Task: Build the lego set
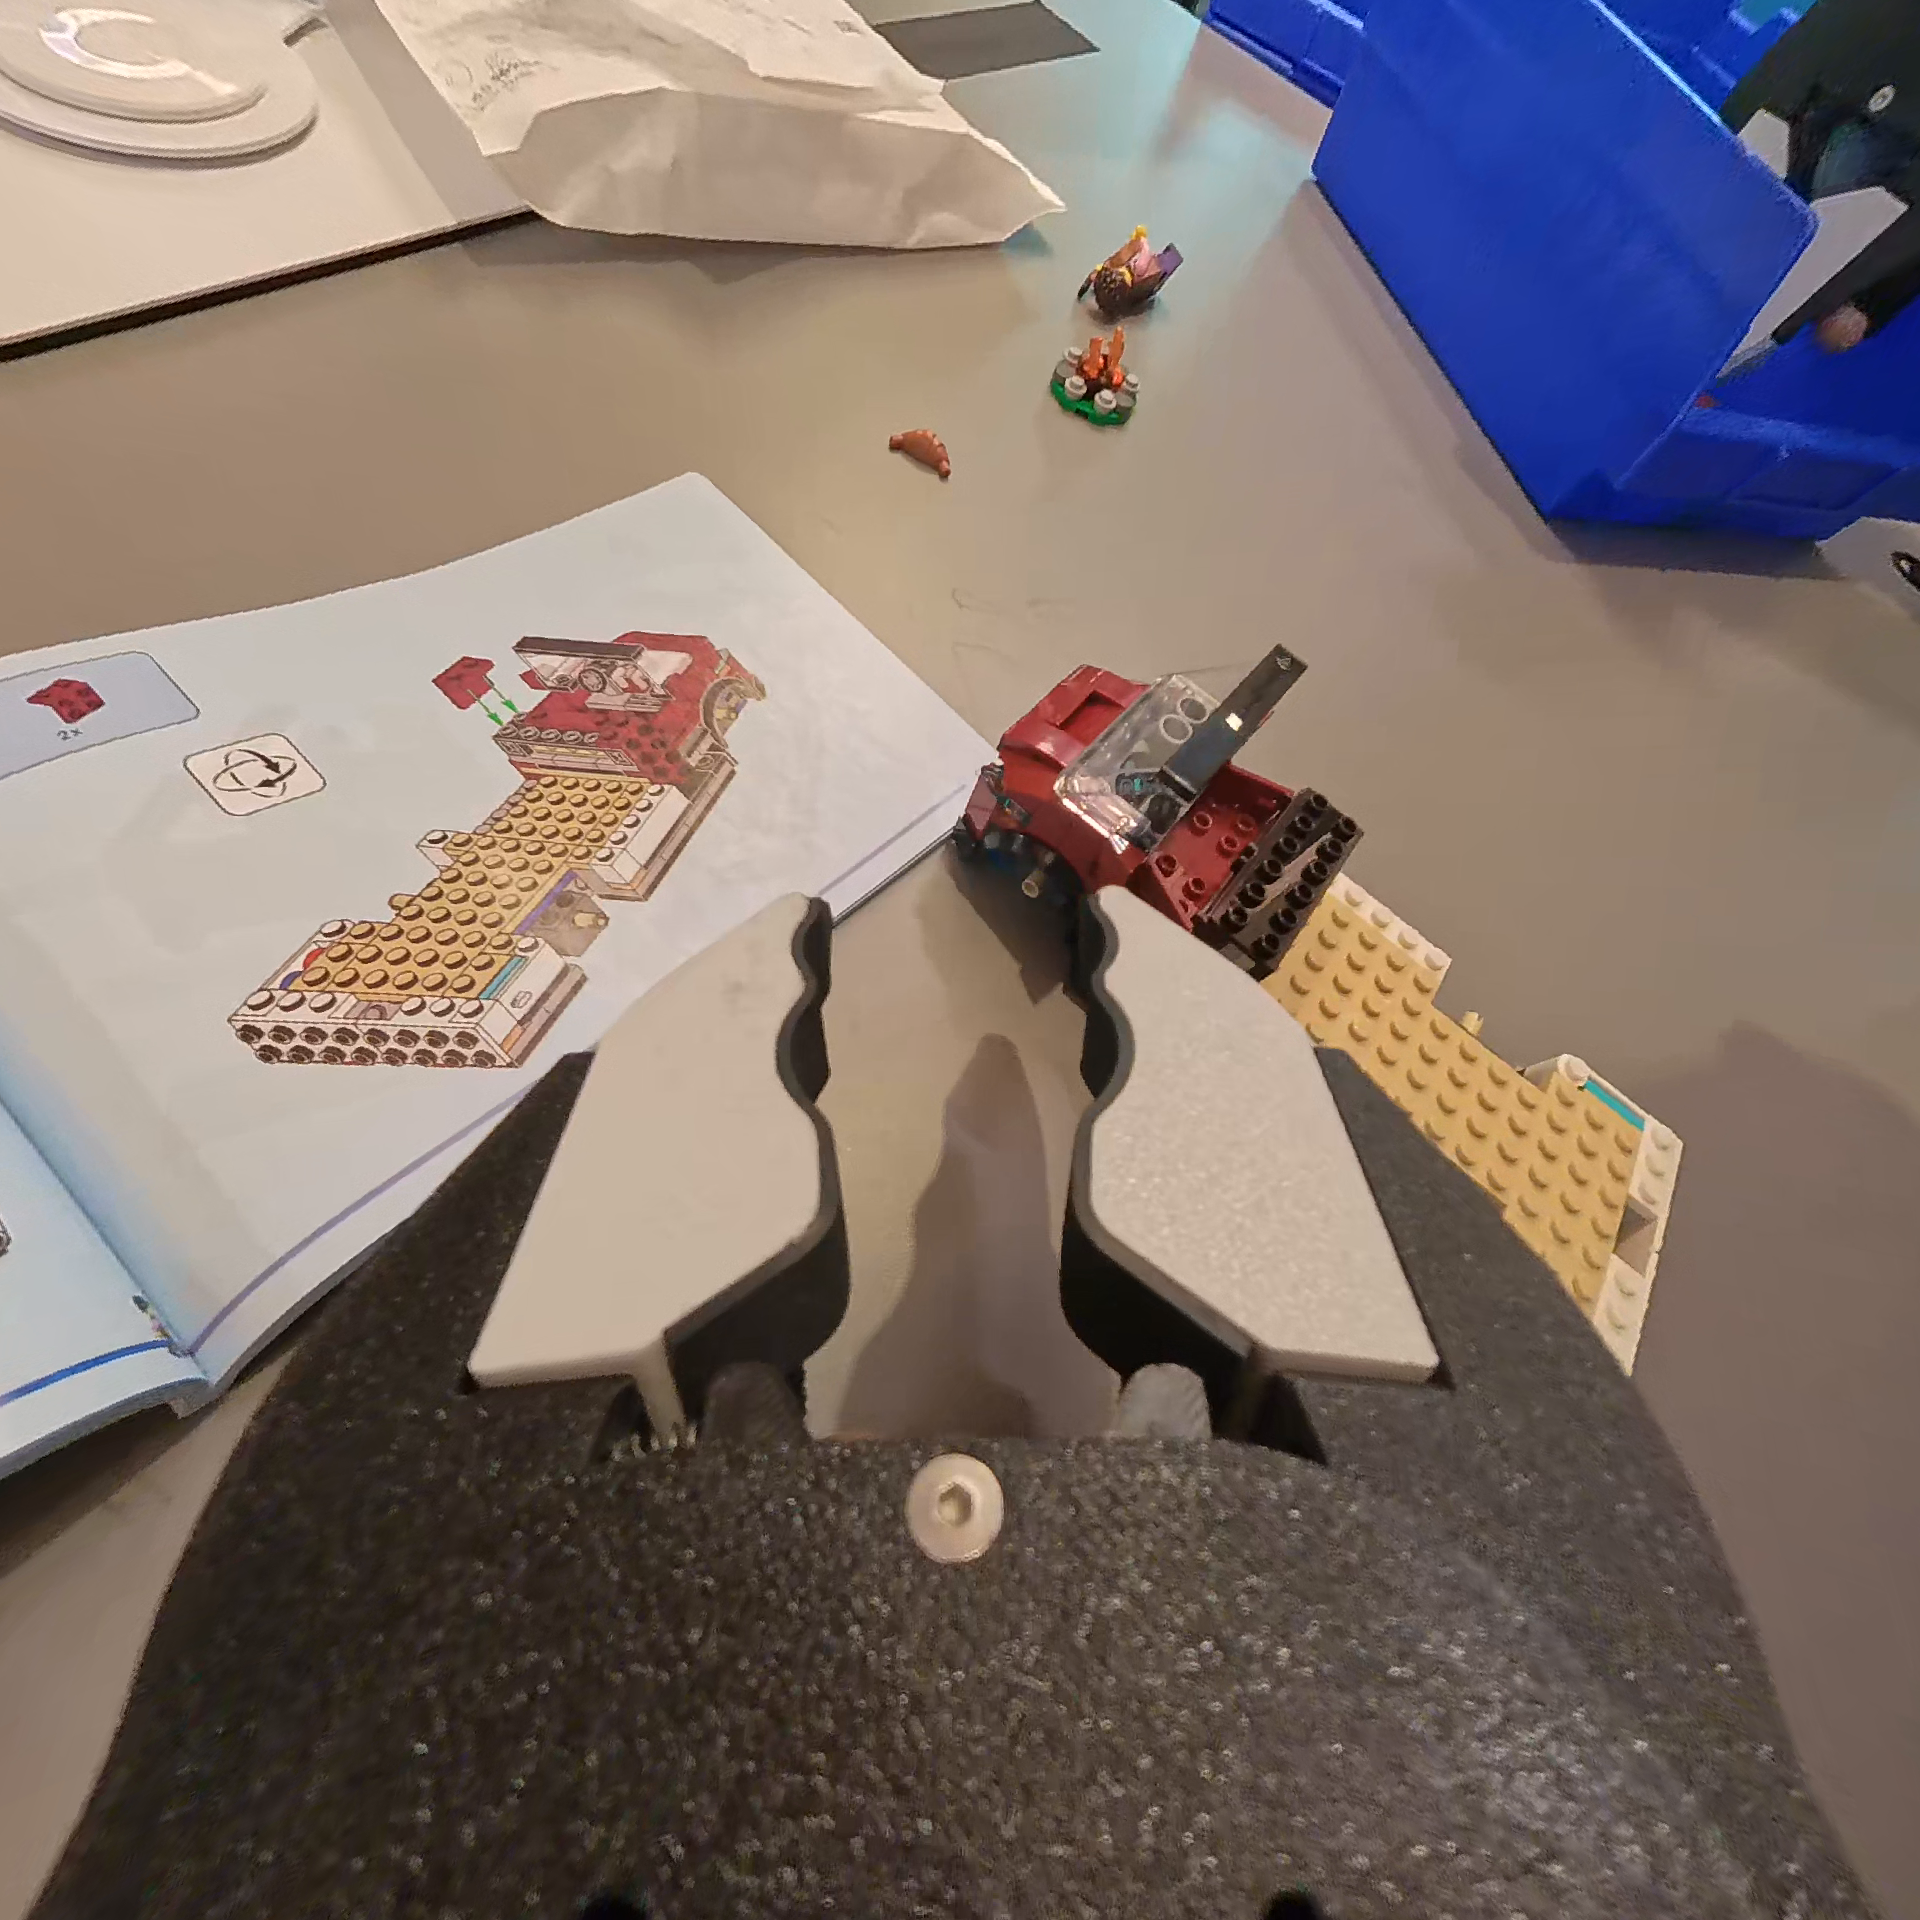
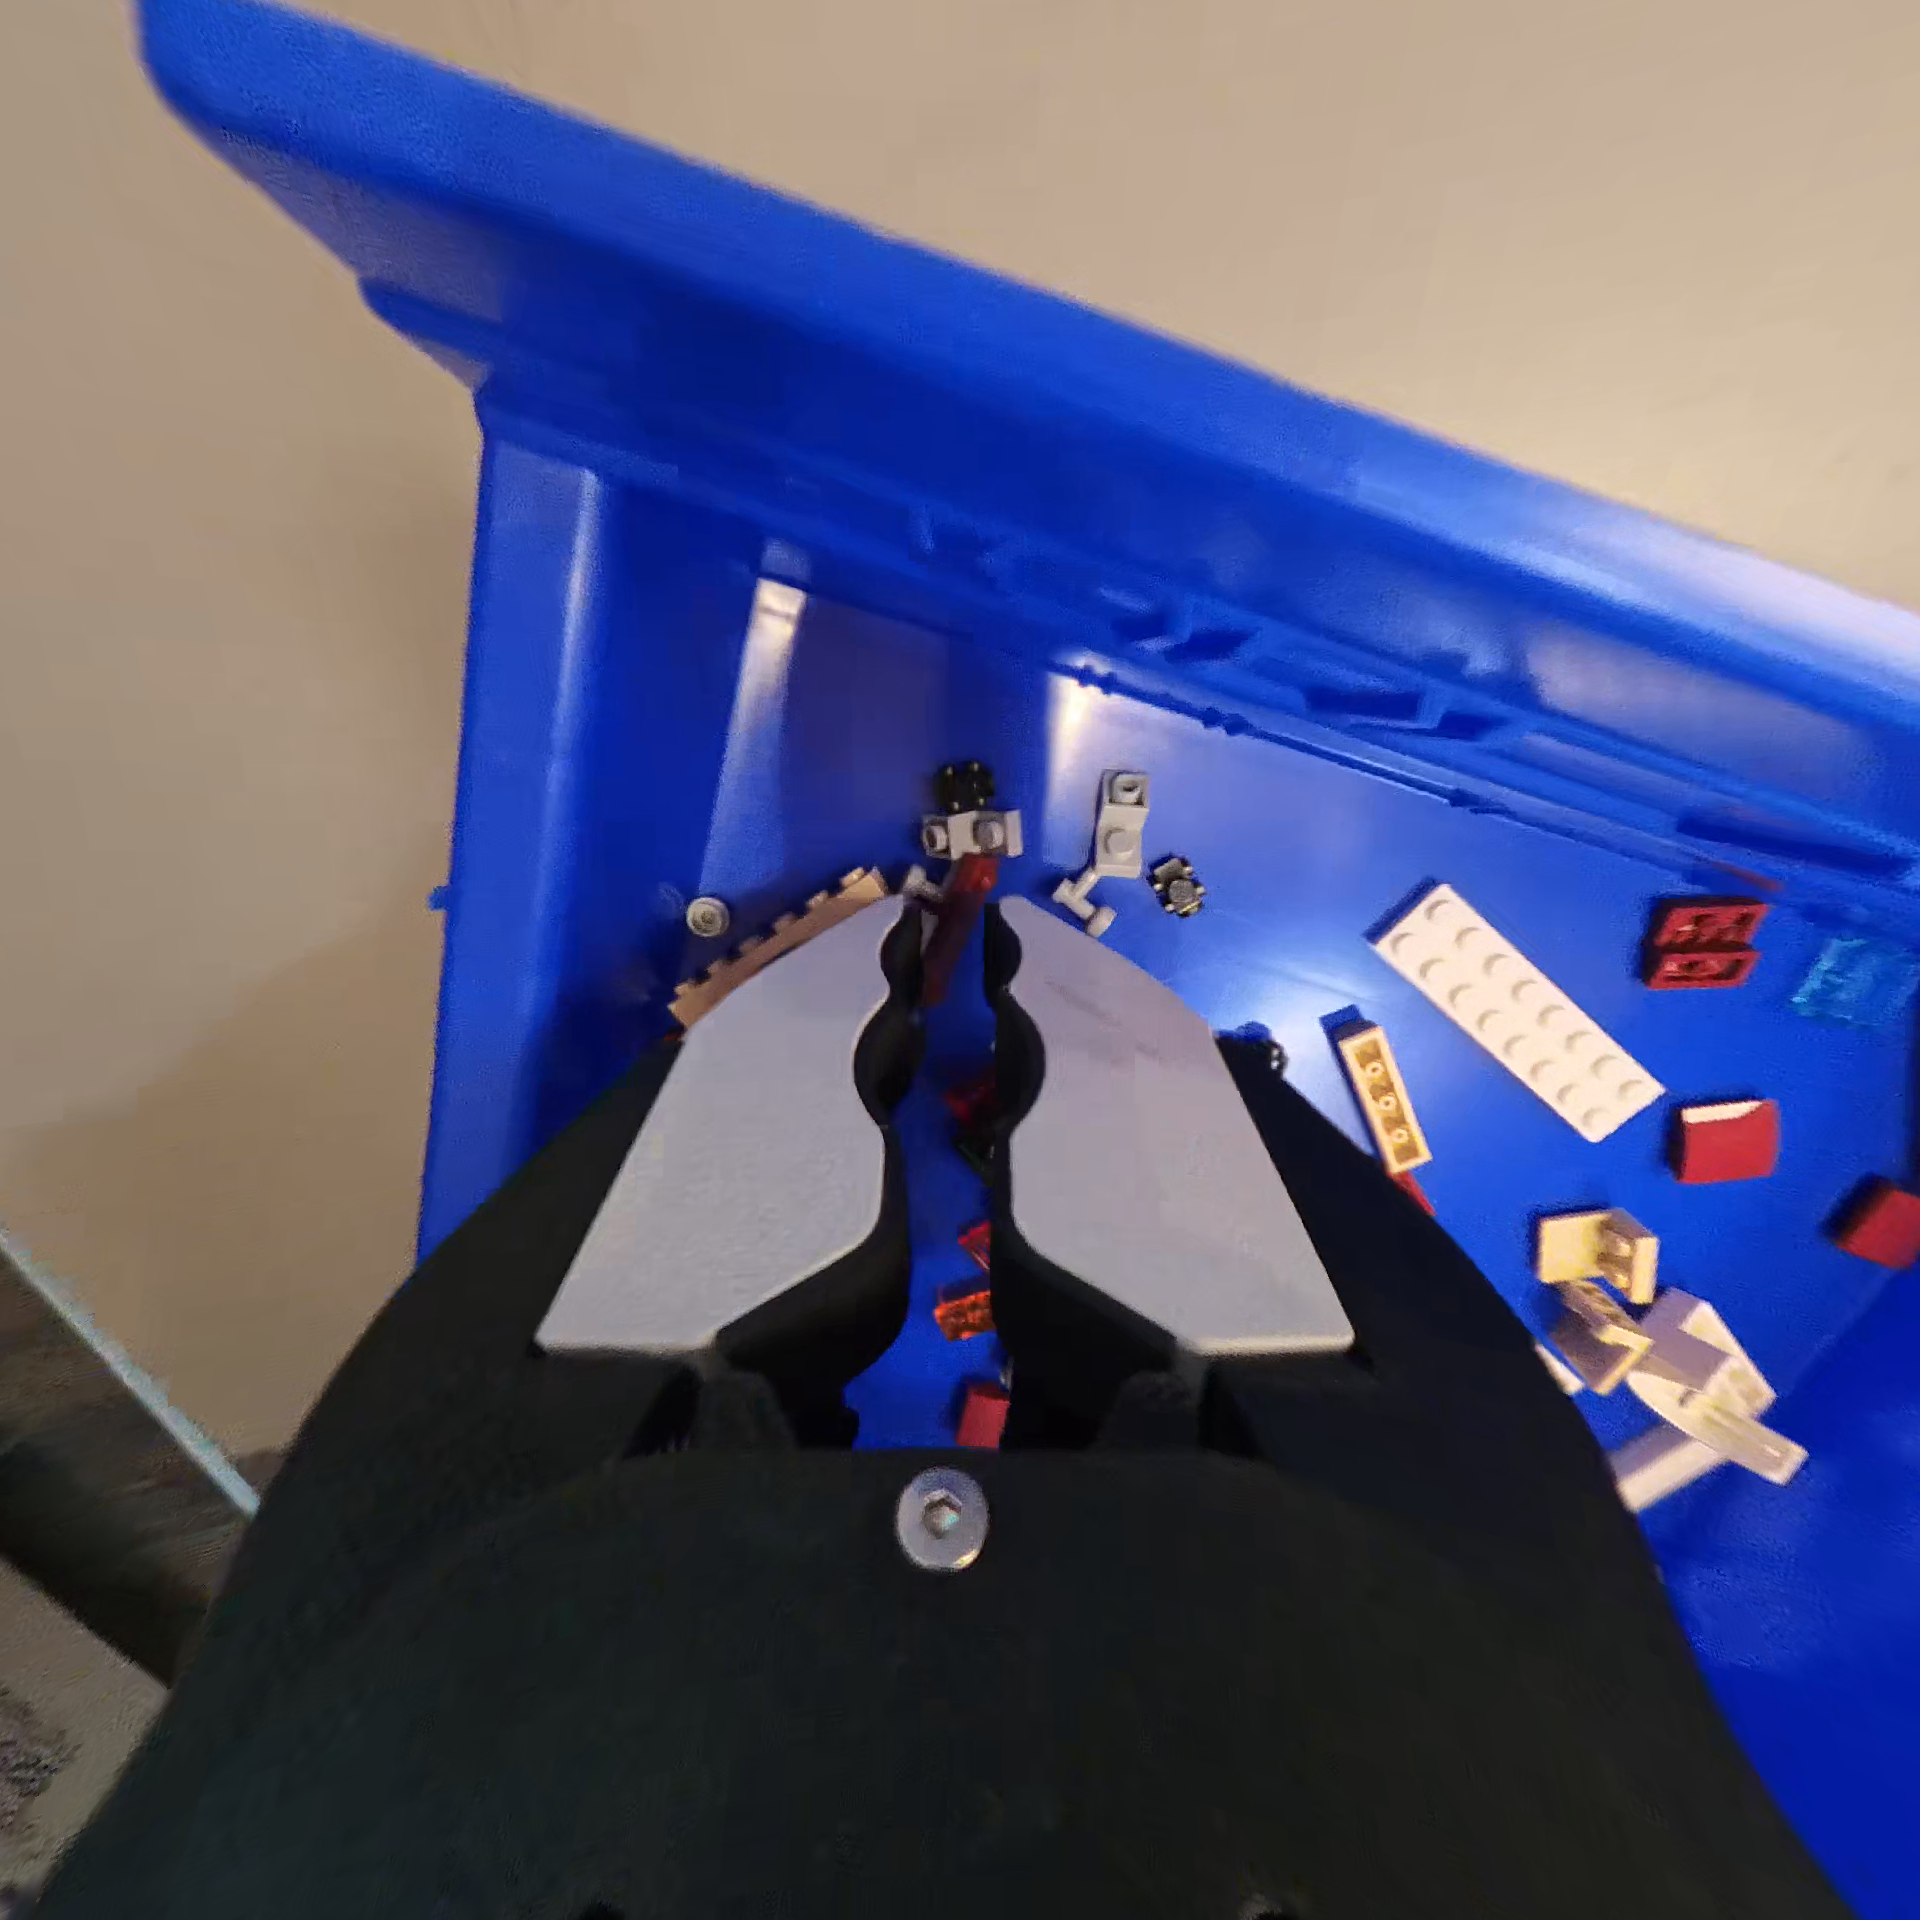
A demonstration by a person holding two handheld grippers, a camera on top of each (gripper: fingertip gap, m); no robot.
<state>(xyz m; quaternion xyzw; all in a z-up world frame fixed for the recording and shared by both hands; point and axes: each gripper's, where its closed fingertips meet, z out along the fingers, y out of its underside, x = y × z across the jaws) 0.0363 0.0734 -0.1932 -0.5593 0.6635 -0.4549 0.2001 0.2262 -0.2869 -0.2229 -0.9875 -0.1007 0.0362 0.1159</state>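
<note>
Dark red and thin, a plate [image 2: 961,940] stands on edge between the fingers of the right hand-held gripper [image 2: 948,914] inside the blue bin [image 2: 1143,499]; the jaws are narrow, yet blur hides whether both pads press it. It leans toward the left pad, so it could pivot or drop among the loose bricks if the pinch is shallow. A grey piece [image 2: 971,833] lies just beyond it, a tan plate [image 2: 769,940] beside, a white plate [image 2: 1517,1023] farther right. The left hand-held gripper [image 1: 951,935] hangs wide and bare over the worktop [image 1: 1455,623], near a red truck model [image 1: 1143,821] and a booklet [image 1: 416,883].
</note>
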